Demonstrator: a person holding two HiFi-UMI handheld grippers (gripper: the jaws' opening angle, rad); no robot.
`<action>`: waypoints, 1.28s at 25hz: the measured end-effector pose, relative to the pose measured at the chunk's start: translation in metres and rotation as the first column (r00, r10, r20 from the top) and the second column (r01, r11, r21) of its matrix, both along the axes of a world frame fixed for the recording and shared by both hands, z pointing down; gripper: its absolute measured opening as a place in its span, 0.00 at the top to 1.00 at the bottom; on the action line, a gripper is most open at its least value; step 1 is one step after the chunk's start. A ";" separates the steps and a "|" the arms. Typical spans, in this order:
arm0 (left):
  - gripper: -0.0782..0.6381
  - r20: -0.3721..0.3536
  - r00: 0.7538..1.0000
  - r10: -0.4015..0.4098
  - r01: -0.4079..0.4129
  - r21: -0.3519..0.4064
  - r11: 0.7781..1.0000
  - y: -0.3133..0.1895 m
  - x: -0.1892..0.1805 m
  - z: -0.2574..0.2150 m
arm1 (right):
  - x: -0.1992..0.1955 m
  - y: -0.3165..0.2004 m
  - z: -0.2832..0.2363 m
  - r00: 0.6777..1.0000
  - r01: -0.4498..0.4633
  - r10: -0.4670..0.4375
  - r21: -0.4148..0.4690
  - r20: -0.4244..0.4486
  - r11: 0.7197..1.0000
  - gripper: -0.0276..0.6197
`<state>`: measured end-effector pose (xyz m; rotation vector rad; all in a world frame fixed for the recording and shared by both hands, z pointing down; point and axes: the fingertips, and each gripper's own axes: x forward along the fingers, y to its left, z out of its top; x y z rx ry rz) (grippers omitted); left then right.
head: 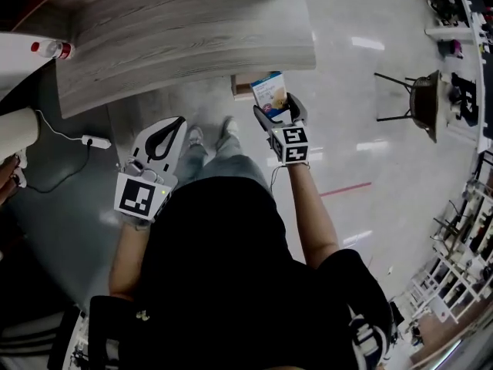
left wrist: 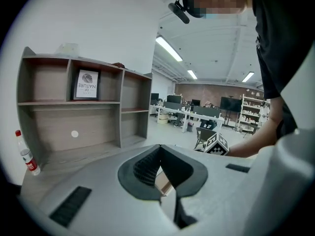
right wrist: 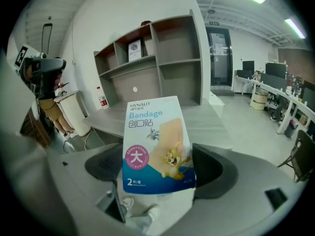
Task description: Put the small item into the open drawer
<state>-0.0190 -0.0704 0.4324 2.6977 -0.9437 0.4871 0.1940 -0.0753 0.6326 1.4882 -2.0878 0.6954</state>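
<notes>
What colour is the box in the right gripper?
The box is white and blue with a pink circle; right gripper view.

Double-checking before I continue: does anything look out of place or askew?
Nothing spilled or damaged. The bandage box sits upright in the jaws of the right gripper. One oddity: the knobbed panel in the shelf unit looks closed.
</notes>
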 end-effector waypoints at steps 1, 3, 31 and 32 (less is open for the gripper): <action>0.89 0.004 1.000 -0.009 0.009 -0.005 1.000 0.001 0.002 0.001 | 0.002 0.000 0.010 1.000 0.009 -0.009 -0.013 0.000 1.000 0.27; 0.89 0.003 1.000 -0.031 0.031 -0.014 0.999 0.004 0.007 0.000 | 0.006 0.002 0.029 1.000 0.027 -0.027 -0.044 -0.002 0.999 0.27; 0.89 0.095 0.985 -0.141 0.152 -0.120 0.981 0.031 -0.004 0.033 | 0.019 -0.013 0.195 0.970 0.123 -0.201 -0.440 -0.136 0.890 0.27; 0.89 0.096 0.985 -0.142 0.153 -0.123 0.980 0.032 -0.005 0.034 | 0.020 -0.015 0.197 0.969 0.119 -0.202 -0.448 -0.143 0.886 0.27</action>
